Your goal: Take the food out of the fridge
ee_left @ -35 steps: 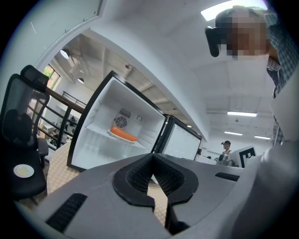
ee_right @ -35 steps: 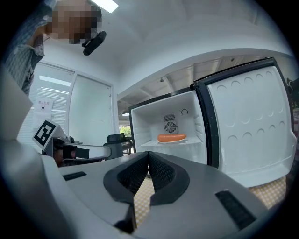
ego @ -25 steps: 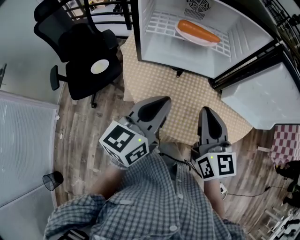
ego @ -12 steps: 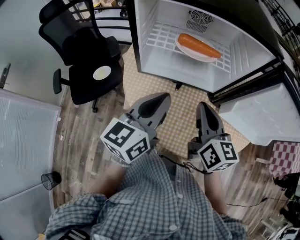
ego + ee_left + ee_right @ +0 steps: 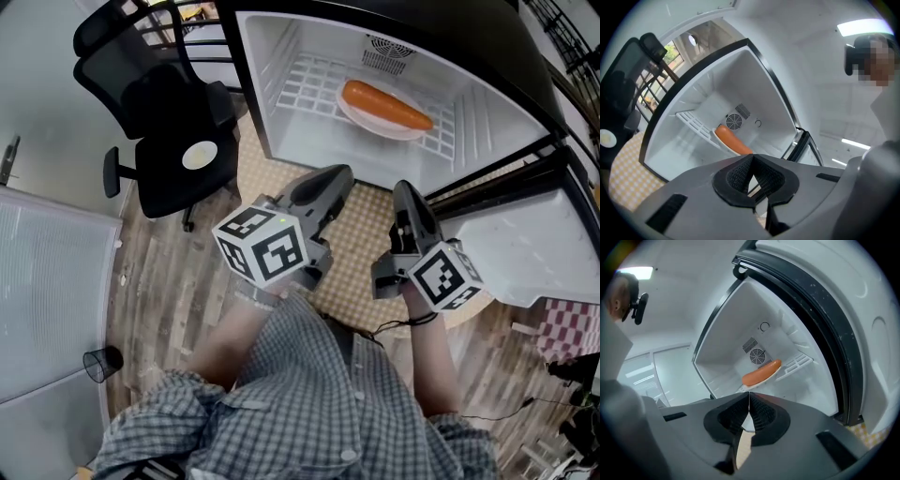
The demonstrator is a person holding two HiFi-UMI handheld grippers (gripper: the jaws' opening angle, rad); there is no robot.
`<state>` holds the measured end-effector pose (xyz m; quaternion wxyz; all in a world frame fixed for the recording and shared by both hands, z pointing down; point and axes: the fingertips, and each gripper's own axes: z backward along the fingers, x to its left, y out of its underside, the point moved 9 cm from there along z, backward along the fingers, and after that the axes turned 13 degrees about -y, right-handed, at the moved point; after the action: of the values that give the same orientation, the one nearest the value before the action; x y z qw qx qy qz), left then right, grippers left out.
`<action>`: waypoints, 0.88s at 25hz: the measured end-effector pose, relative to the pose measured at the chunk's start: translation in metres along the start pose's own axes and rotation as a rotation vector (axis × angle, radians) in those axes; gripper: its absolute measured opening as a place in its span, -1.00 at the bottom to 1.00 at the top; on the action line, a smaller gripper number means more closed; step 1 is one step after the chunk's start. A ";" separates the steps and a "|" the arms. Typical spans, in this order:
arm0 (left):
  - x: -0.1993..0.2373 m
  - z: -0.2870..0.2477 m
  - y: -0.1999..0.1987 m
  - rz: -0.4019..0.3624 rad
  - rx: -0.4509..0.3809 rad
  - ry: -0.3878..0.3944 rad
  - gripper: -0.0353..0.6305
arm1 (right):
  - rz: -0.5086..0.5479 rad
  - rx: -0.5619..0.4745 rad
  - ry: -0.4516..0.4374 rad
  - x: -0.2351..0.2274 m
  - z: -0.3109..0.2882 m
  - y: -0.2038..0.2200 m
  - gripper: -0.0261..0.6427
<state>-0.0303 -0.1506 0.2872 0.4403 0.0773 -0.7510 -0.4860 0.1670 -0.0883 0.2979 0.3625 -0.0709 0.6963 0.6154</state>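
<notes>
An orange sausage (image 5: 386,103) lies on a white plate (image 5: 354,111) on the wire shelf of the open fridge (image 5: 281,141). It also shows in the left gripper view as the sausage (image 5: 731,140) and in the right gripper view as the sausage (image 5: 761,372). My left gripper (image 5: 343,174) is shut and empty, its tips just short of the fridge's front edge. My right gripper (image 5: 404,190) is shut and empty too, beside it on the right, also outside the fridge. Both point at the fridge interior.
The fridge door (image 5: 539,248) stands open at the right. A black office chair (image 5: 169,122) with a small white disc (image 5: 200,155) on its seat stands left of the fridge. A checked mat (image 5: 361,234) lies on the wood floor in front of the fridge.
Both grippers moved forward toward the open fridge and rolled a little. The fridge now looks nearer and larger in the head view. Both stayed shut.
</notes>
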 end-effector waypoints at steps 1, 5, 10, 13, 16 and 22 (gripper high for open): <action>0.001 -0.007 -0.001 0.027 -0.001 0.002 -0.88 | -0.025 -0.014 -0.002 -0.004 -0.004 -0.002 -0.89; 0.003 -0.034 -0.003 0.060 0.012 -0.014 -0.88 | -0.119 -0.044 0.004 -0.019 -0.019 -0.006 -0.89; 0.010 -0.058 0.001 0.137 0.046 -0.045 -0.88 | -0.171 -0.045 0.022 -0.034 -0.036 -0.007 -0.89; 0.015 -0.069 0.004 0.191 0.060 -0.060 -0.88 | -0.205 -0.049 0.021 -0.042 -0.042 -0.008 -0.89; 0.017 -0.078 0.005 0.236 0.073 -0.061 -0.87 | -0.235 -0.042 0.019 -0.048 -0.049 -0.008 -0.89; 0.025 -0.091 0.007 0.321 0.094 -0.066 -0.68 | -0.264 -0.045 0.026 -0.053 -0.059 -0.009 -0.88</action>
<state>0.0242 -0.2206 0.3202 0.4832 -0.0393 -0.7897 -0.3760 0.1861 -0.1623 0.3209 0.4298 -0.1782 0.6714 0.5768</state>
